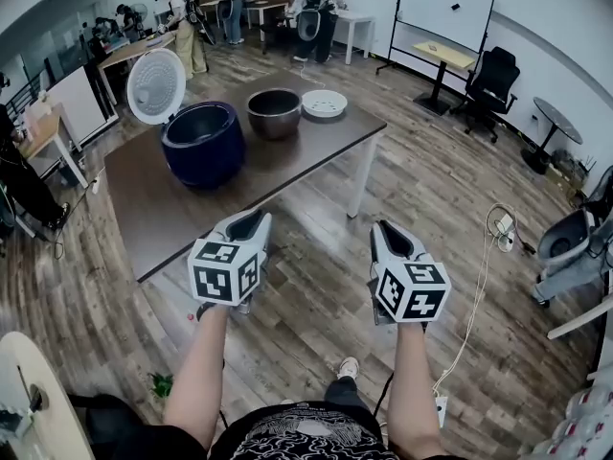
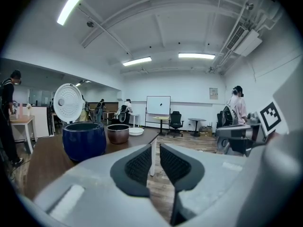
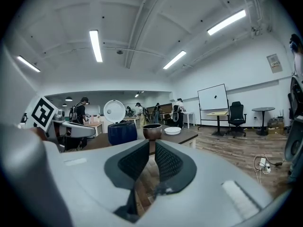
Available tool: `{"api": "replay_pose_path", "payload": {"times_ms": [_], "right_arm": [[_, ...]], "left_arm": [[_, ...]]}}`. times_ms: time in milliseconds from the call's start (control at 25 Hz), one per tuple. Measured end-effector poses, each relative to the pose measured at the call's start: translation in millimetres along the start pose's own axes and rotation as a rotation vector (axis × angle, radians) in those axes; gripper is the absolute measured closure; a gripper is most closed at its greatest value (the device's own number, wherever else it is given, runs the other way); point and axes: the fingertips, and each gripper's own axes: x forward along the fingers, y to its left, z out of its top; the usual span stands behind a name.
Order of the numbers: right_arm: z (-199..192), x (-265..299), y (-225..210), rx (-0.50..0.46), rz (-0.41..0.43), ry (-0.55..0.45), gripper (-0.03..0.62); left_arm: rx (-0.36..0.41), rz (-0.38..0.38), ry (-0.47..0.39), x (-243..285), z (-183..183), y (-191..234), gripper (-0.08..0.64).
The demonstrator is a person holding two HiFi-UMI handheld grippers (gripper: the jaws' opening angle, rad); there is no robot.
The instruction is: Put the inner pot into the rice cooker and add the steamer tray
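Observation:
On a brown table stands a dark blue rice cooker with its white lid raised. To its right sits the metal inner pot, and beyond that the white steamer tray. Both grippers hang over the wooden floor, short of the table's near edge. My left gripper has a narrow gap between its jaws and holds nothing. My right gripper shows an even thinner gap, also with nothing in it. The left gripper view looks at the cooker, pot and tray. The right gripper view centres on the pot.
A white table leg stands at the near right corner. A cable with plugs lies on the floor at right. Farther off are a whiteboard, an office chair and several people at desks.

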Motion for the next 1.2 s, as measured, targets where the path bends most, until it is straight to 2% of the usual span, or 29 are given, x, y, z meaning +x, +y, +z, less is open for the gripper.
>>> {"api": "replay_pose_path", "payload": {"times_ms": [200, 480, 840, 1200], "right_arm": [[9, 25, -34, -0.003, 0.036, 0.018, 0.512], [15, 57, -77, -0.001, 0.107, 0.060, 0.407], [27, 87, -116, -0.005, 0.184, 0.080, 0.303], [34, 117, -151, -0.029, 0.204, 0.075, 0.221]], "left_arm": [[-0.015, 0.023, 0.006, 40, 13, -8, 0.456], [-0.049, 0.053, 0.021, 86, 25, -20, 0.368], [-0.080, 0.126, 0.015, 121, 36, -24, 0.278], [-0.129, 0.212, 0.003, 146, 42, -23, 0.169]]}}
